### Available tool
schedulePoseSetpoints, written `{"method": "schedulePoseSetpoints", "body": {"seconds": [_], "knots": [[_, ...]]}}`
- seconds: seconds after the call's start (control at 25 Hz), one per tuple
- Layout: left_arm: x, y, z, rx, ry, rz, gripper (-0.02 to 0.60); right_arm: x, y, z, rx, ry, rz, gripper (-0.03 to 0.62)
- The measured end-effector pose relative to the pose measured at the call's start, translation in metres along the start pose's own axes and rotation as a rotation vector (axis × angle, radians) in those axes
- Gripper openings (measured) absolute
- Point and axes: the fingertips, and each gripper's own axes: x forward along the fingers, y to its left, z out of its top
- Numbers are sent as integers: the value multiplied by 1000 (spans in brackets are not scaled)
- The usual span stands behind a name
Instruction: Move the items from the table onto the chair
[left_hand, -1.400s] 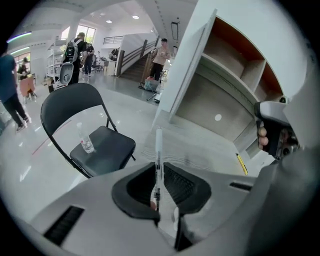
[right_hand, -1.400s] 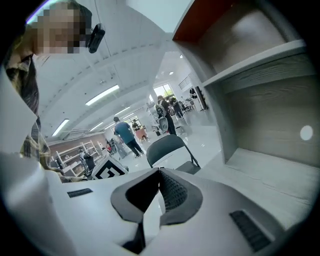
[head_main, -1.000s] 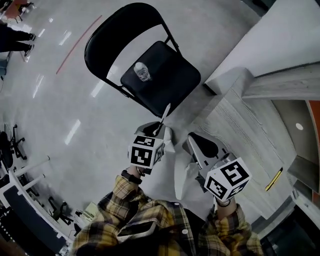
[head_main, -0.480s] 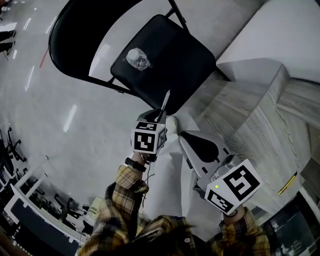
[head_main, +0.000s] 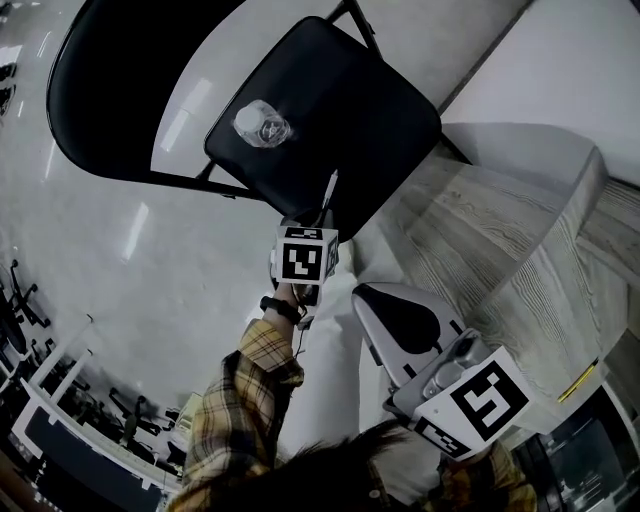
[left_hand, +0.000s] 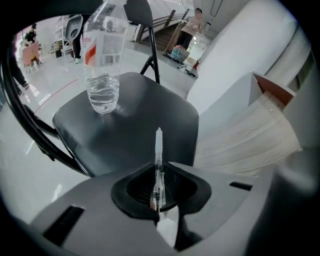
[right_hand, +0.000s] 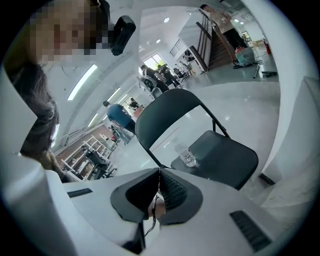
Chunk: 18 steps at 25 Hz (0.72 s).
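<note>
Left gripper (left_hand: 159, 176) with pen (left_hand: 158, 142) nearer chair (left_hand: 125, 127)

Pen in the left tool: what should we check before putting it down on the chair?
1. Pen gripped by the left tool: ok, the jaws pinch it and its tip sticks out ahead.
2. Pen lined up over the chair seat: ok, it points at the seat's near edge.
3. Bare spot to land on: ok, the water bottle stands upright farther back, apart from the pen.
4. Pen tip touching the seat: cannot tell.
5. Right tool out of the way: ok, it is shut, empty and held back from the chair.
</note>
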Motion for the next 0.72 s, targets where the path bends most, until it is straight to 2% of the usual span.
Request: {"method": "schedulePoseSetpoints", "body": {"seconds": [0.36,0.72], "knots": [[24,6,6,5,30,0,57,9,-20,-2,53,28,-21,18],[11,4,9,17,14,2,87,-3,-23,-3,25,7,-33,18]]}}
